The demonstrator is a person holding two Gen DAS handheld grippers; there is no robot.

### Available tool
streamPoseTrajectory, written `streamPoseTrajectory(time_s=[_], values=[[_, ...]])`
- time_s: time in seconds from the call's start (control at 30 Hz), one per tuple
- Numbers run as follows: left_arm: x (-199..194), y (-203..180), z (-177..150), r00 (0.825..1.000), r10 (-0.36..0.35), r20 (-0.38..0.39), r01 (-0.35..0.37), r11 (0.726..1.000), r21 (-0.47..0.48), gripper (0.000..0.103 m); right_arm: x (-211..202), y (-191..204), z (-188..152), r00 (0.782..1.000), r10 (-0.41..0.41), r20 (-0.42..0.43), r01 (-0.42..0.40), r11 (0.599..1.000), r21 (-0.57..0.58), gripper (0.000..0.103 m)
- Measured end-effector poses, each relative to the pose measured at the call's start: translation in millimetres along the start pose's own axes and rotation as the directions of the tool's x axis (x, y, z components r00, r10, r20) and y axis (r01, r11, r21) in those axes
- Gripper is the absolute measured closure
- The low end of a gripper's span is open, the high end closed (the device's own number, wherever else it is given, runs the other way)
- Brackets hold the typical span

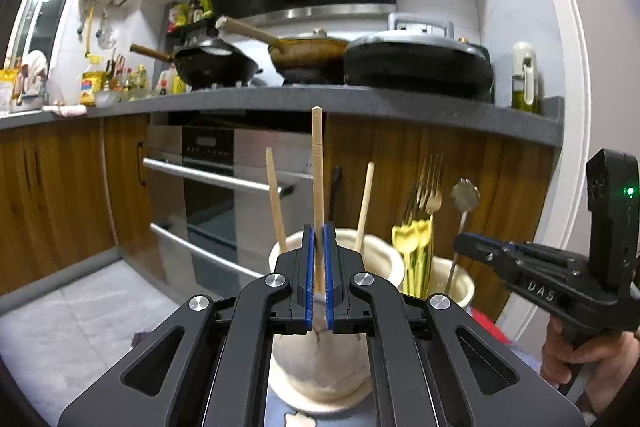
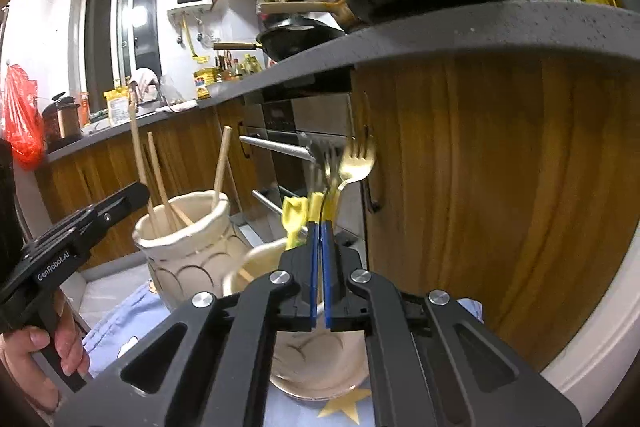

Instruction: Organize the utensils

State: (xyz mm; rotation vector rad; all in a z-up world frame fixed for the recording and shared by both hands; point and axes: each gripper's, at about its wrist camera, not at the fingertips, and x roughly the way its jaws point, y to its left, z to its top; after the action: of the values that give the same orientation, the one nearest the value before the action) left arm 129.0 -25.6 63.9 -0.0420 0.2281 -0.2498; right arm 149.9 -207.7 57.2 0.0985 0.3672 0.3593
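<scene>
My left gripper (image 1: 318, 227) is shut on a wooden chopstick (image 1: 317, 167) and holds it upright over a cream ceramic jar (image 1: 320, 359) that has two other chopsticks in it. My right gripper (image 2: 320, 225) is shut on a thin dark utensil stem (image 2: 325, 195) above a second cream jar (image 2: 316, 363). That jar holds gold forks (image 2: 354, 157) with yellow handles (image 2: 294, 215). In the left wrist view the second jar (image 1: 452, 283) stands to the right, with the forks (image 1: 426, 187) and a flower-headed spoon (image 1: 464, 195). The right gripper (image 1: 460, 241) shows there beside it.
Both jars stand on a light blue cloth (image 2: 120, 315). Behind them are wooden cabinets (image 2: 500, 187), an oven with steel handles (image 1: 208, 179) and a grey countertop (image 1: 360, 99) with pans (image 1: 416, 63). The chopstick jar (image 2: 188, 247) is left of the fork jar.
</scene>
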Motion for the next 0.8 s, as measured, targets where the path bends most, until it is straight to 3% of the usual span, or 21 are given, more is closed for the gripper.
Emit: streamPoseTrajectory(time_s=[0.13,0.33,0.4,0.43,0.47,0.5,0.63,0.8], values=[[6.0,3.7,-4.7,0.999,-0.006,-0.04,0.006,1.0,-0.012,0.098,0.2,-1.7,-1.3,1.0,-0.005,-0.008,0.005,1.0,0.007,0.101],[2.5,0.0,-5.5,1.0,0.003,-0.027,-0.003,1.0,0.011,0.087,0.7,-6.7,-1.8,1.0,-0.012,-0.014,0.012,1.0,0.027,0.1],[0.7,-1.2,-5.3,1.0,0.009,-0.027,-0.008,1.0,0.015,0.073,2.3,-7.7,-0.5,1.0,-0.014,-0.02,0.014,0.999,0.032,0.098],[-1.2,-1.4,-5.3,1.0,0.01,-0.024,-0.01,1.0,0.013,0.067,0.5,-8.3,-1.4,1.0,-0.011,-0.025,0.012,0.999,0.037,0.093],[-5.5,-1.4,-5.8,1.0,0.012,-0.015,-0.012,1.0,0.009,0.058,-1.2,-9.0,-2.0,1.0,-0.008,-0.025,0.009,0.999,0.043,0.075],[-8.1,-1.6,-6.1,1.0,0.014,-0.01,-0.014,1.0,0.008,0.054,-4.8,-9.7,-3.6,1.0,-0.003,-0.021,0.004,0.999,0.052,0.066],[-22.9,-1.5,-12.3,1.0,0.026,-0.011,-0.026,1.0,0.005,0.044,-20.2,-5.7,-11.4,1.0,-0.017,-0.019,0.018,0.999,0.035,0.065],[-45.1,2.3,-25.8,0.998,0.052,-0.041,-0.053,0.999,-0.011,0.026,-38.5,0.0,-26.1,0.999,-0.01,-0.044,0.011,1.0,0.026,0.03]])
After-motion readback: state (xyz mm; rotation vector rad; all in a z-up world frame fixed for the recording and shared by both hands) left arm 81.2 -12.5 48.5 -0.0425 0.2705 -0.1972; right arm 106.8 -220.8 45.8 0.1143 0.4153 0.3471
